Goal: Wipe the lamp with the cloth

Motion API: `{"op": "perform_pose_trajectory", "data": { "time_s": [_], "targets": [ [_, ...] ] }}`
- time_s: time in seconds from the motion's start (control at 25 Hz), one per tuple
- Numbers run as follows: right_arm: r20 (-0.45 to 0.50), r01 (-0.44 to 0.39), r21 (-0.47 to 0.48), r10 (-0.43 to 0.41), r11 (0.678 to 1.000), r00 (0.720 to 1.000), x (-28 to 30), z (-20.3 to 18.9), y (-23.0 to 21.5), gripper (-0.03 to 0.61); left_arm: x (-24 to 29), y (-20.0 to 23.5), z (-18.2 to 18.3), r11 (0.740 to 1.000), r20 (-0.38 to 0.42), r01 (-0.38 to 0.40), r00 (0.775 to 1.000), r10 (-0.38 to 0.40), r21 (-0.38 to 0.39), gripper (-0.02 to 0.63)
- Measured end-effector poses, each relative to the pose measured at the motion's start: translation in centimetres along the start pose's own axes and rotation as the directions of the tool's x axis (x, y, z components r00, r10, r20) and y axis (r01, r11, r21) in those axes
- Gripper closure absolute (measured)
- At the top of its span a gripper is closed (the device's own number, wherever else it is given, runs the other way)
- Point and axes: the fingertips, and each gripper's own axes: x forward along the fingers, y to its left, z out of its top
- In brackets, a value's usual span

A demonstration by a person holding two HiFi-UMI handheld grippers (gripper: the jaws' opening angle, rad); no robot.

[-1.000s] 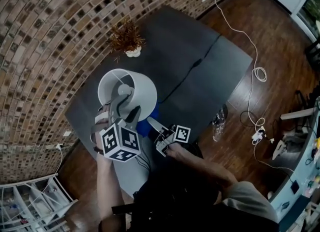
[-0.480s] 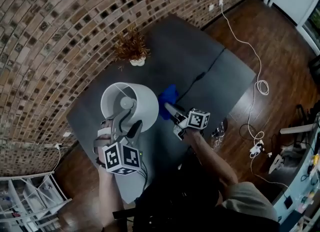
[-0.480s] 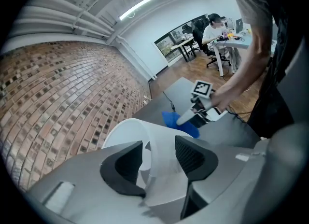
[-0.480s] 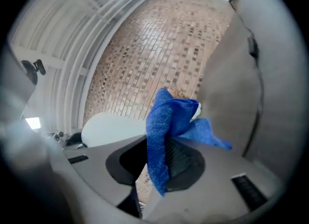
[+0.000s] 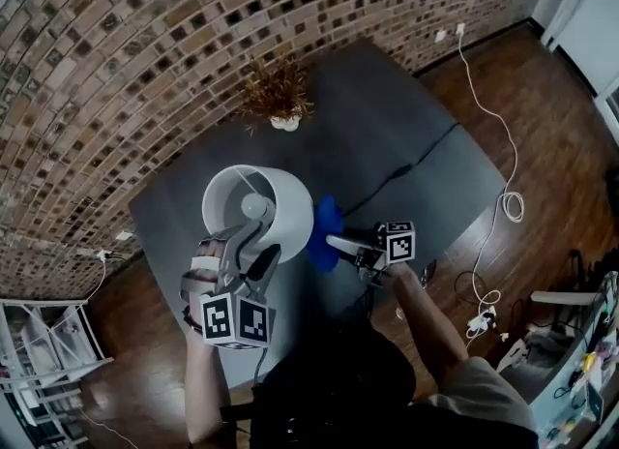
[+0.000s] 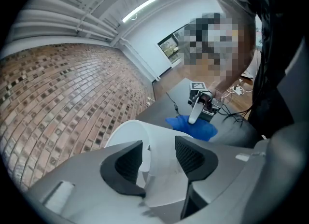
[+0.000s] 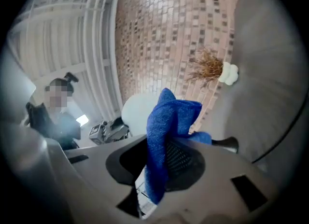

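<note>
While my left fingers (image 6: pixel 157 162) point down over the rim of the lamp (image 5: pixel 290 195), they hold its white shade at a middling width, one pad inside the wall and one outside, with the thin wall pinched between them. The lamp stands upright near the front left part of the dark grey surface (image 5: pixel 387 128), and from the head view I look straight down into its open top, where the bulb shows as a pale round shape.

My right fingers (image 7: pixel 159 162) are closed on the blue cloth (image 5: pixel 324 229). In the right gripper view a fold of it is clamped between the pads; a bunch stands up past the tips and a strip hangs down toward me. I hold that gripper roughly level and aimed left, so the cloth sits just beside the right side of the shade. I cannot tell whether it is touching the shade.

Farther back on the surface, near the brick wall (image 5: pixel 116 50), a dried plant (image 5: pixel 279 94) stands in a small white pot, well apart from the lamp. A black cable (image 5: pixel 406 171) runs across the surface behind my right hand.
</note>
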Motion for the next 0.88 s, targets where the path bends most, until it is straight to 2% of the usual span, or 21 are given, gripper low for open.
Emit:
{"op": "perform_pose_trajectory", "data": {
  "time_s": [0.08,0.2,0.28,0.36,0.44,0.56,0.64,0.72,0.8,0.84,0.88],
  "targets": [
    [0.000,0.078,-0.047,-0.078,0.996,0.997,-1.6,2.3,-2.2,0.500,0.0,-0.2,0.3,0.999,0.013,-0.001,1.000,0.001,0.033,0.397],
    [0.078,0.225,-0.071,-0.220,0.972,0.972,-0.2,10.0,-8.0,0.500,0.0,-0.1,0.4,0.998,0.020,-0.007,1.000,0.006,0.059,0.397],
    [0.051,0.230,-0.042,-0.228,0.972,0.972,3.8,13.1,-10.7,0.500,0.0,-0.1,0.5,0.998,0.027,-0.017,0.999,0.016,0.055,0.397],
    [-0.044,0.155,0.029,-0.153,0.988,0.987,8.6,12.9,-11.7,0.500,-0.1,-0.3,0.7,0.998,0.032,-0.027,0.999,0.026,0.050,0.397],
    [-0.121,0.042,0.140,-0.025,0.989,0.992,12.1,11.6,-11.0,0.500,0.0,-0.3,0.8,0.998,0.025,-0.037,0.999,0.036,0.046,0.397],
    [-0.106,-0.074,0.282,0.107,0.957,0.989,12.9,11.3,-9.6,0.500,-0.1,0.0,0.5,0.998,0.009,-0.039,0.999,0.038,0.045,0.402],
    [-0.102,-0.089,0.287,0.123,0.954,0.987,11.0,11.6,-8.6,0.502,-0.3,0.2,0.3,0.998,0.011,-0.042,0.999,0.041,0.046,0.402],
    [-0.169,-0.047,0.186,0.079,0.981,0.982,8.2,12.3,-6.8,0.502,-0.3,0.3,0.7,0.998,0.021,-0.058,0.998,0.057,0.040,0.402],
    [-0.265,0.024,-0.042,-0.035,0.999,0.964,6.3,14.7,-4.0,0.500,-0.3,0.4,1.3,0.996,0.029,-0.069,0.997,0.068,0.053,0.402],
    [-0.307,0.049,-0.175,-0.102,0.983,0.946,6.8,16.4,-2.4,0.500,-0.2,0.5,1.7,0.995,0.032,-0.077,0.997,0.076,0.063,0.402],
    [-0.350,0.059,-0.294,-0.165,0.954,0.922,8.3,18.0,-0.9,0.500,-0.2,0.7,2.0,0.994,0.035,-0.090,0.996,0.088,0.069,0.402]
  ]
}}
